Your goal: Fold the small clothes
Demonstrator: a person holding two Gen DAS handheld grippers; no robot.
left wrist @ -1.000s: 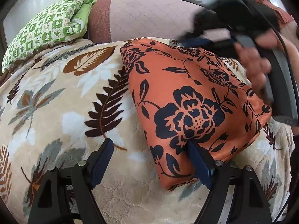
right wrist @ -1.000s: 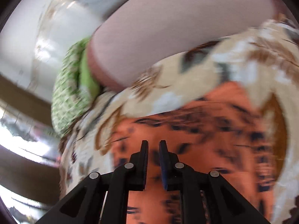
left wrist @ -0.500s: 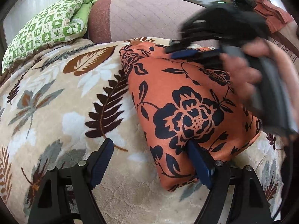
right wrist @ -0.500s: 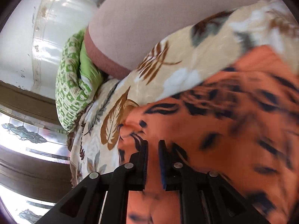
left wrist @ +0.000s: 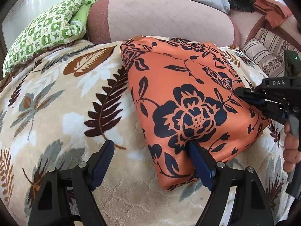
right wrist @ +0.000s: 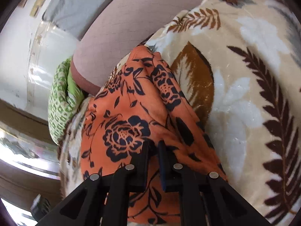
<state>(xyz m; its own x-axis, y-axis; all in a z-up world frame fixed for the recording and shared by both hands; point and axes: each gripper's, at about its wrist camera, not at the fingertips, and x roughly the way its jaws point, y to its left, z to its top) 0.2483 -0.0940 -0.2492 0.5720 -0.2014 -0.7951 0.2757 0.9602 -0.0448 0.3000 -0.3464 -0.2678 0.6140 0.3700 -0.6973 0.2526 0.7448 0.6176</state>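
Orange floral garment lies folded on the leaf-patterned blanket. The left gripper stands spread, one finger pressing its near edge; the right gripper is pinching the garment's side.

One legible marking only: "DAS", raised or pale capital letters on the black housing of the right gripper, seen at the right edge of the left wrist view, just above its fingers. Small green indicator light on the same housing, higher up; no characters beside it. No other text, brand, number or sign readable in either view. Printed patterns only, without lettering: flowers on the orange cloth, leaves on the blanket, small motifs in squares on the green checked quilt. Nothing readable in the right wrist view.
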